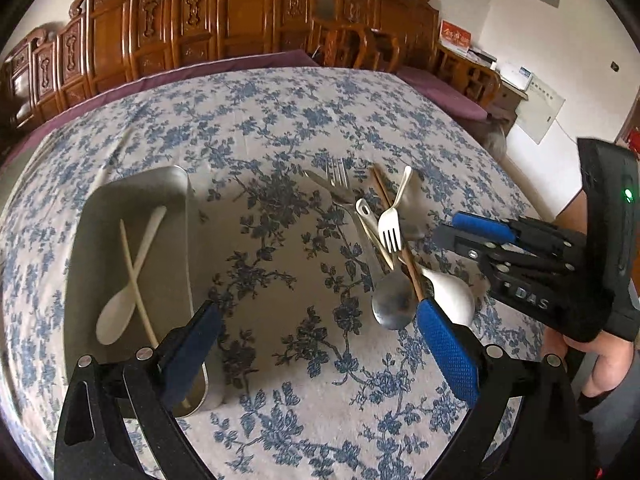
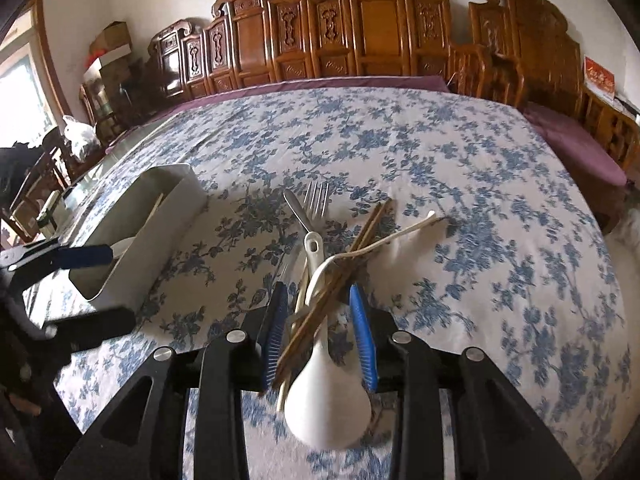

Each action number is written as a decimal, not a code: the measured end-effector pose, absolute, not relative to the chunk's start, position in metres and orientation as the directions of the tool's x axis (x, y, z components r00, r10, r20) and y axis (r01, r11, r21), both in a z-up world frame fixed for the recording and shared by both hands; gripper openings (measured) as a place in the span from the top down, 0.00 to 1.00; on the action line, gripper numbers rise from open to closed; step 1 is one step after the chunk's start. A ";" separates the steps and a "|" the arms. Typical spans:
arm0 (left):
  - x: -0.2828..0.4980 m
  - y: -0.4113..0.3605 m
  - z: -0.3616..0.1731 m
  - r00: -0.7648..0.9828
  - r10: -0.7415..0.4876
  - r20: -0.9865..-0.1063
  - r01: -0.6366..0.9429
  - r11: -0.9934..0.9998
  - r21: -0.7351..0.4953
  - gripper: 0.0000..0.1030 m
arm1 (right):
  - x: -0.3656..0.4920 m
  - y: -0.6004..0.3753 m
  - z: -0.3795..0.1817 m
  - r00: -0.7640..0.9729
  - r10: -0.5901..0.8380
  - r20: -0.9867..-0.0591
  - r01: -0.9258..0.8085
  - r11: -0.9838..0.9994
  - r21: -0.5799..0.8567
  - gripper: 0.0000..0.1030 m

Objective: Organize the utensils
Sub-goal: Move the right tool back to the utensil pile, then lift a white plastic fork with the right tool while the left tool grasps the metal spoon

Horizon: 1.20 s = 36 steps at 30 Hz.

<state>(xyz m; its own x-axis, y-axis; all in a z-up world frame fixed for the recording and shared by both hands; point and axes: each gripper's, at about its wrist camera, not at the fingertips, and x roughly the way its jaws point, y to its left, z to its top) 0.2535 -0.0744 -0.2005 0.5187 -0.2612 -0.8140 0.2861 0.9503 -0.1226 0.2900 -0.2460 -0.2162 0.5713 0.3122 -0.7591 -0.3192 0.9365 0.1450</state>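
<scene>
Blue-padded tool (image 1: pixel 316 344), floral tablecloth (image 1: pixel 280 128), carved wooden chairs (image 1: pixel 240 20) behind

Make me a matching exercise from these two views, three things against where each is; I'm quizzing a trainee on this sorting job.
Things:
1. thin cream chopstick
2. white ladle spoon
3. left tool

Places:
A. between the right tool's blue pads
B. inside the metal tray
C. open over bare tablecloth, holding nothing

Pairs: 1-B, 2-A, 3-C
</scene>
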 end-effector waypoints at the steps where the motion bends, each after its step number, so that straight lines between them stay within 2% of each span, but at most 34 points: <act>1: 0.255 -0.075 -0.202 0.515 -0.261 -0.816 0.285 0.950 -0.123 0.08 | 0.296 -0.243 -0.220 0.558 0.317 -0.767 -0.323 0.934 0.151 0.66; 4: 0.255 -0.079 -0.207 0.504 -0.263 -0.823 0.288 0.949 -0.127 0.08 | 0.308 -0.237 -0.228 0.539 0.330 -0.775 -0.329 0.930 0.167 0.66; 6: 0.253 -0.080 -0.208 0.499 -0.267 -0.825 0.291 0.948 -0.130 0.08 | 0.315 -0.234 -0.231 0.530 0.343 -0.776 -0.331 0.926 0.182 0.73; 10: 0.252 -0.082 -0.211 0.491 -0.264 -0.830 0.295 0.947 -0.126 0.08 | 0.330 -0.230 -0.240 0.509 0.320 -0.799 -0.310 0.934 0.177 0.76; 14: 0.251 -0.081 -0.214 0.485 -0.254 -0.837 0.289 0.950 -0.120 0.08 | 0.337 -0.232 -0.246 0.492 0.332 -0.805 -0.302 0.932 0.200 0.90; 18: 0.251 -0.079 -0.216 0.481 -0.244 -0.842 0.281 0.953 -0.115 0.08 | 0.338 -0.240 -0.246 0.489 0.359 -0.795 -0.294 0.926 0.237 0.96; 27: 0.256 -0.092 -0.226 0.466 -0.232 -0.854 0.285 0.953 -0.103 0.08 | 0.311 -0.273 -0.218 0.551 0.397 -0.734 -0.282 0.916 0.283 0.98; 33: 0.265 -0.113 -0.235 0.453 -0.241 -0.858 0.301 0.947 -0.107 0.08 | 0.300 -0.292 -0.206 0.594 0.366 -0.717 -0.272 0.929 0.249 0.98; 36: 0.271 -0.124 -0.239 0.436 -0.249 -0.865 0.322 0.940 -0.108 0.19 | 0.295 -0.301 -0.209 0.596 0.341 -0.727 -0.256 0.939 0.231 0.98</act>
<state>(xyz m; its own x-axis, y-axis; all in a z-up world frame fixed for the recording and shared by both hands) 0.2706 -0.1239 -0.2386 0.4360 -0.2491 -0.8648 0.3223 0.9404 -0.1084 0.2950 -0.3007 -0.2091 0.5957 0.3407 -0.7274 -0.2556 0.9389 0.2305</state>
